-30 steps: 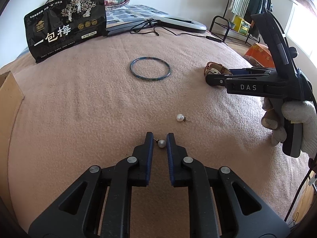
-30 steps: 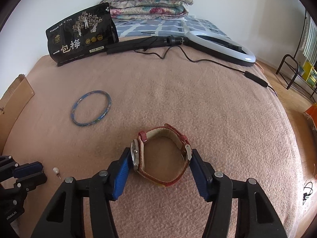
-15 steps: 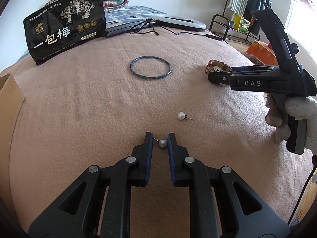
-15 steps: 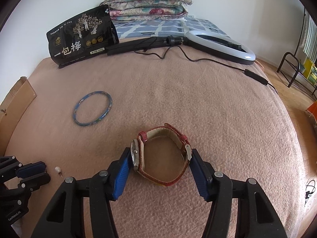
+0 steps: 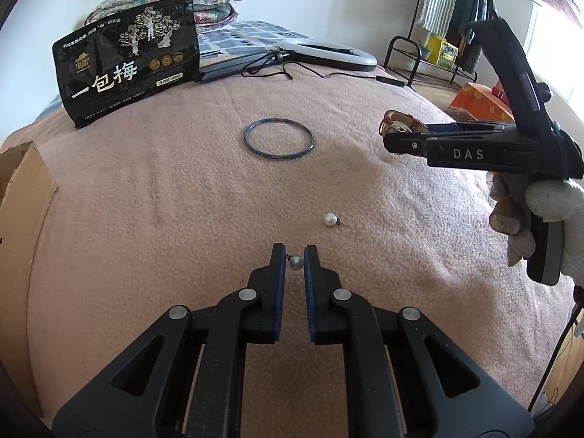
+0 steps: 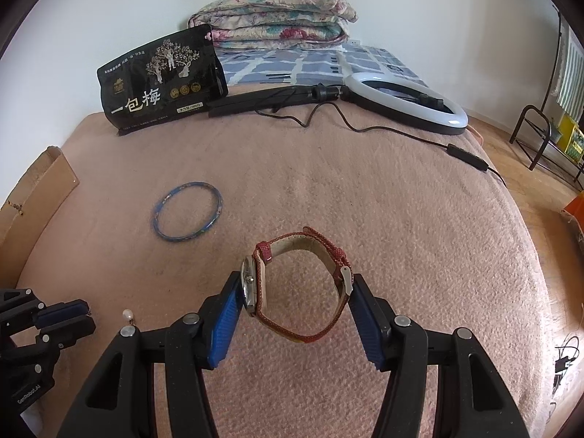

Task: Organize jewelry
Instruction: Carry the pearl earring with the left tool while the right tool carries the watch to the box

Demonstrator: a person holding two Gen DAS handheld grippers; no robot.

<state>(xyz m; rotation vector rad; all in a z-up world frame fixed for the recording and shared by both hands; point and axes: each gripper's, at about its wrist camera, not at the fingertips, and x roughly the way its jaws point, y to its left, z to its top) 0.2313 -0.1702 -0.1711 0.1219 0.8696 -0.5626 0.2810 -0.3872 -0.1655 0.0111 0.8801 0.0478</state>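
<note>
Saw only a flap of the cardboard box (image 5: pixel 27 182), cut off at the left edge of the bed (image 5: pixel 164 200). Found the left gripper (image 5: pixel 295 261) nearly closed around one pearl earring (image 5: pixel 295 262), though could not tell whether actually pinched; noted the other earring (image 5: pixel 330 218) just beyond, right, and the blue bangle (image 5: pixel 279 141) farther off with open blanket around. Found the right gripper (image 6: pixel 297 292) clenched on the red watch (image 6: pixel 299 284), lifted.

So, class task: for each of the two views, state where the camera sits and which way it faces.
Left wrist: on the left gripper, facing forward over a pearl stud earring; right gripper and gloved hand show.
Right wrist: on the right gripper, facing its red-strapped wristwatch.
Shared: round blue bangle, pink blanket.
</note>
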